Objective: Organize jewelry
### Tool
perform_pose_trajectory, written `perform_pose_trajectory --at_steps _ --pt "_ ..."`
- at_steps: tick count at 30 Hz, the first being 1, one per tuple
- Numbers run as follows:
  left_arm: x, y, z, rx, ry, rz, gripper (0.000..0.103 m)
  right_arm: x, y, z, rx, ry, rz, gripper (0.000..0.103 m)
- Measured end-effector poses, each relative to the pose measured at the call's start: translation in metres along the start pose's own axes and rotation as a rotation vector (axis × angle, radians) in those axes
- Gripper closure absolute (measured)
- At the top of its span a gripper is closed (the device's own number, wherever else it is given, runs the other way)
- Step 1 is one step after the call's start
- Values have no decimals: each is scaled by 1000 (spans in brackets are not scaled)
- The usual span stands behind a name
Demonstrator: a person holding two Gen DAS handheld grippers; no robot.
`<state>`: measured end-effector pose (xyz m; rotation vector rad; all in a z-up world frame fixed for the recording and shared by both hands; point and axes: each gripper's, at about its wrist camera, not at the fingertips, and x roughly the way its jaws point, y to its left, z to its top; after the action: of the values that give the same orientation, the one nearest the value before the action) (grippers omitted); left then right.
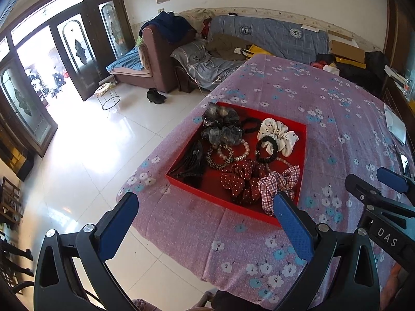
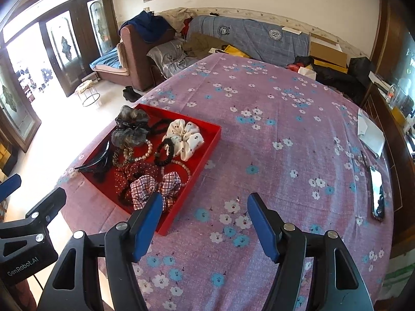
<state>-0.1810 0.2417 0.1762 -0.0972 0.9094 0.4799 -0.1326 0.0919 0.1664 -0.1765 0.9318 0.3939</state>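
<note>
A cluttered living room around a cloth-covered desk.

The desk point(image 2: 285, 134) wears a purple cloth printed with white and blue flowers; near its right edge lie a phone point(image 2: 378, 193) and, further back, a folded white paper point(image 2: 369, 136). Behind the desk stands a sofa point(image 2: 249, 39) under a blue plaid cover, piled with clothes, a grey pillow point(image 2: 166, 54) and cardboard boxes point(image 2: 328, 51). A brown armchair point(image 1: 158, 59) sits left of it, with black boots point(image 1: 155, 96) and a small wire stool point(image 1: 107, 96) on the glossy white tiled floor point(image 1: 85, 155). Dark wooden doors with glass panes point(image 1: 75, 44) stand open on bright daylight.
</note>
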Motion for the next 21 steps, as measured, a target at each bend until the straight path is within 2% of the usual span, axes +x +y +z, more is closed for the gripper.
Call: perform_pose_trajectory --at_steps 21 --pt "21 5 1 14 56 -27 0 17 10 0 5 55 -3 29"
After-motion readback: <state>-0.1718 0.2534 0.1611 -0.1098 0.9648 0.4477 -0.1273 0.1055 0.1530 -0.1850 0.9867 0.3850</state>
